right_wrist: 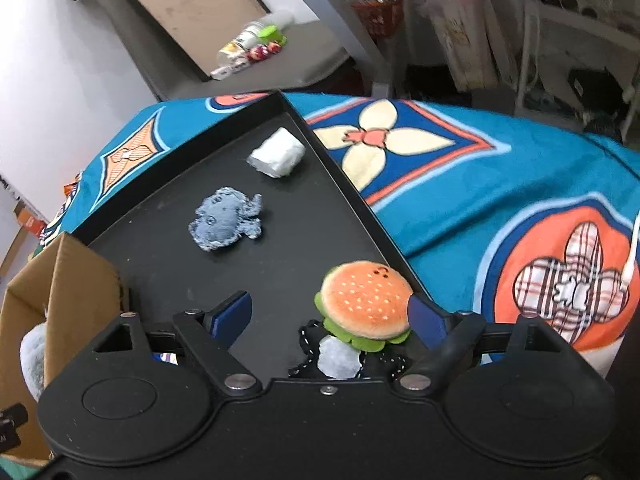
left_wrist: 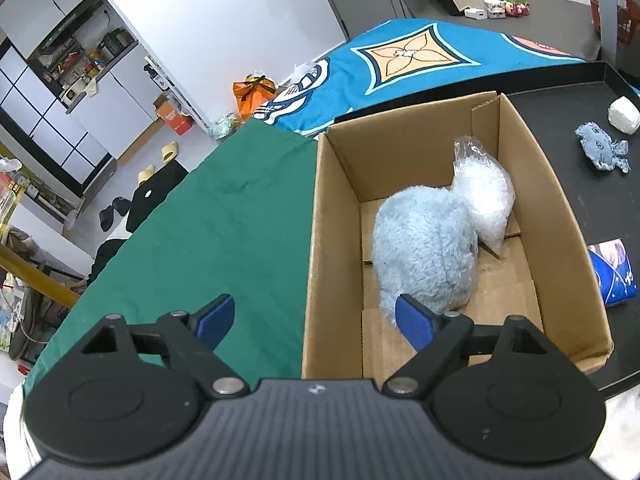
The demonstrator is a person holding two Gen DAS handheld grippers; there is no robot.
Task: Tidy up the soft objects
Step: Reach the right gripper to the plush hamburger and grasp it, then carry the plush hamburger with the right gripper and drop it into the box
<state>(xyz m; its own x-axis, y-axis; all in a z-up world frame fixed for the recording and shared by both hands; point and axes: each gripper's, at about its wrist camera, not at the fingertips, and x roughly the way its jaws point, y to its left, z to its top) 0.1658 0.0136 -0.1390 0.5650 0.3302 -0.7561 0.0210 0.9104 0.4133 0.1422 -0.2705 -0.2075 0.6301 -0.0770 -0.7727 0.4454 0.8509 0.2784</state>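
Inside cardboard box (left_wrist: pixel 340 208): fluffy pale-blue plush (left_wrist: pixel 424 252), clear plastic bag (left_wrist: pixel 486 196) touching

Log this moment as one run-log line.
left gripper: open, empty | right gripper: open over burger plush | cardboard box: blue plush, clear bag

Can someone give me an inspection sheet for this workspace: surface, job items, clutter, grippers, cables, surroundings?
Surface: black rimmed tray on a teal patterned blanket; green cloth beside it.
Job's things: open brown cardboard box holds a light-blue fluffy plush and a clear plastic bag of white filling. On the tray: blue denim plush, white wrapped bundle, orange hamburger plush.
Clutter: blue printed packet on the tray.
Grippers: left gripper open over the box edge; right gripper open, hamburger plush between its fingers, not pinched.
Cables: white cable on the blanket.
Surroundings: bottles on a grey table; slippers on the floor.
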